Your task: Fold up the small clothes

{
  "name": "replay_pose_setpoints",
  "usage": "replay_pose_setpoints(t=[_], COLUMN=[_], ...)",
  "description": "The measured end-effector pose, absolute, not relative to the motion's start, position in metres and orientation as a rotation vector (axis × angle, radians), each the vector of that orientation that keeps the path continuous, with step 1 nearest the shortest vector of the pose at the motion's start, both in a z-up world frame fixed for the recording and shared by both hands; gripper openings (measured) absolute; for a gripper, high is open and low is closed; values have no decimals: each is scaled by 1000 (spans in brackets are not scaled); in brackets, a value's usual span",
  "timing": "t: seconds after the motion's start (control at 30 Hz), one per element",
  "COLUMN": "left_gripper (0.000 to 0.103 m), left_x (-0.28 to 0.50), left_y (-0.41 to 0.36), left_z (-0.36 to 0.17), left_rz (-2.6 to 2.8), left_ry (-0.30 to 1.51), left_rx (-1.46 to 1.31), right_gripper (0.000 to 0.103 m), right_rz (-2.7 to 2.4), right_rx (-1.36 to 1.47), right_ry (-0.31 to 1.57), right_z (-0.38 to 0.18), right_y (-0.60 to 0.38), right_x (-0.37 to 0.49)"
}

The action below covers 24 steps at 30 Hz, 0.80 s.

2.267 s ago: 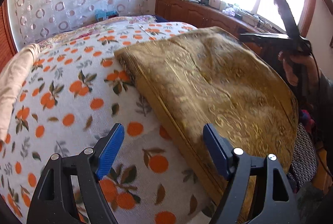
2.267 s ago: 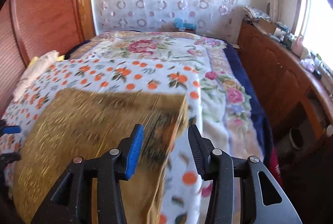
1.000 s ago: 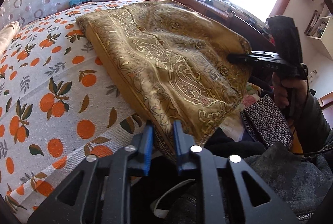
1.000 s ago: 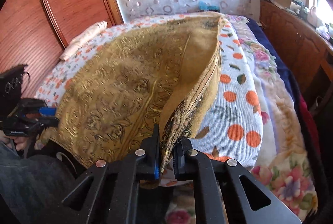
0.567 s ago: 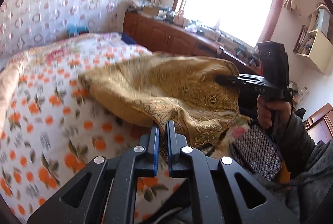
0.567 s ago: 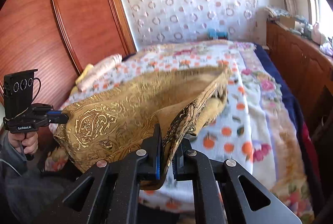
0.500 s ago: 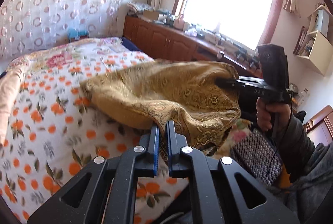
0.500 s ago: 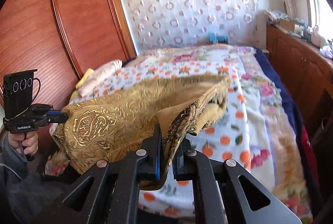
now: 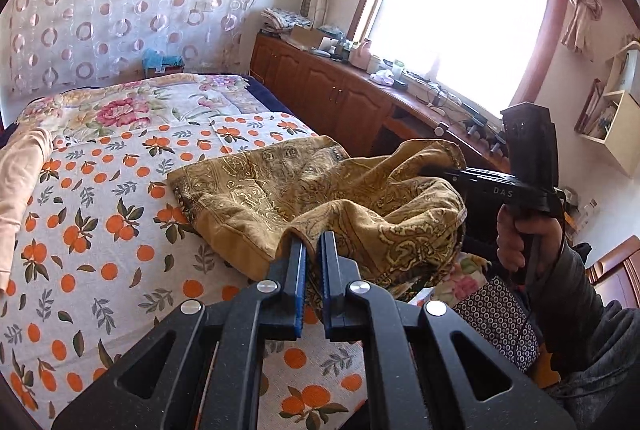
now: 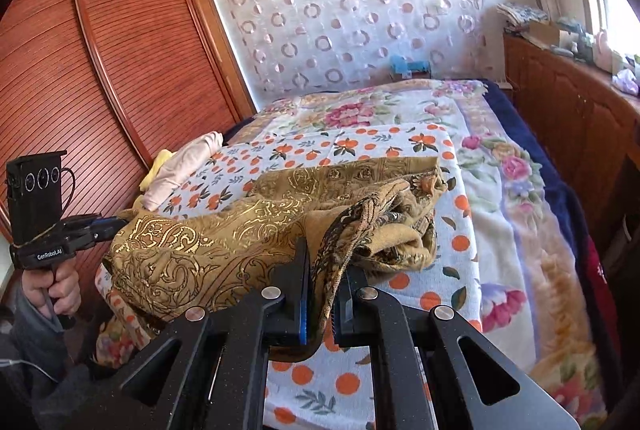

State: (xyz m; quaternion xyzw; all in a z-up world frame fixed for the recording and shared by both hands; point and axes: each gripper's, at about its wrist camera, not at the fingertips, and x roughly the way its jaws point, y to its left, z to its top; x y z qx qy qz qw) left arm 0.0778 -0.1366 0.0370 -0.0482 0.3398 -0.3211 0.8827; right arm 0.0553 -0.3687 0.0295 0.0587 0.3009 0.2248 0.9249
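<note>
A gold patterned cloth (image 9: 280, 186) lies partly on the orange-print sheet (image 9: 92, 214), with its near edge lifted. My left gripper (image 9: 313, 254) is shut on the cloth's near left corner. My right gripper (image 10: 324, 270) is shut on the other near corner of the cloth (image 10: 208, 242). In the left wrist view the right gripper (image 9: 436, 172) shows at the right, clamped on the cloth. In the right wrist view the left gripper (image 10: 110, 224) shows at the left, clamped on it too. The cloth sags between them and its far part rests folded on the bed.
A pink garment (image 9: 20, 182) lies at the bed's left side by the wooden wardrobe (image 10: 100, 78). A floral blanket (image 10: 512, 190) covers the bed's far and right parts. A wooden cabinet (image 9: 340, 98) with clutter runs under the window. A dotted dark fabric (image 9: 500, 322) lies near the person.
Both grippers closed on the cloth's near corners, lifted it off the bed and carried the near edge forward over the far part. The cloth now sags lower and bunches.
</note>
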Motion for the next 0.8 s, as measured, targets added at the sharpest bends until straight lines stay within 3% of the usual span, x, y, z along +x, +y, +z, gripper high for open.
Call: replay_pose_setpoints(t=[0.53, 0.63, 0.77, 0.8], left_gripper=[8, 14, 43, 45], left_x=[200, 207, 216, 217], left_y=[-120, -122, -126, -126], left_z=[11, 9, 7, 8], left_rz=[-524, -506, -490, -496], left_ry=[777, 774, 763, 758], left_rx=[-152, -114, -61, -55], right_gripper=[10, 16, 28, 31], right_rz=[342, 350, 366, 369], right_rx=[120, 143, 164, 162], right_ry=[720, 733, 746, 747], right_z=[31, 30, 35, 37], right_y=[-342, -341, -345, -347], right_x=[164, 171, 186, 186])
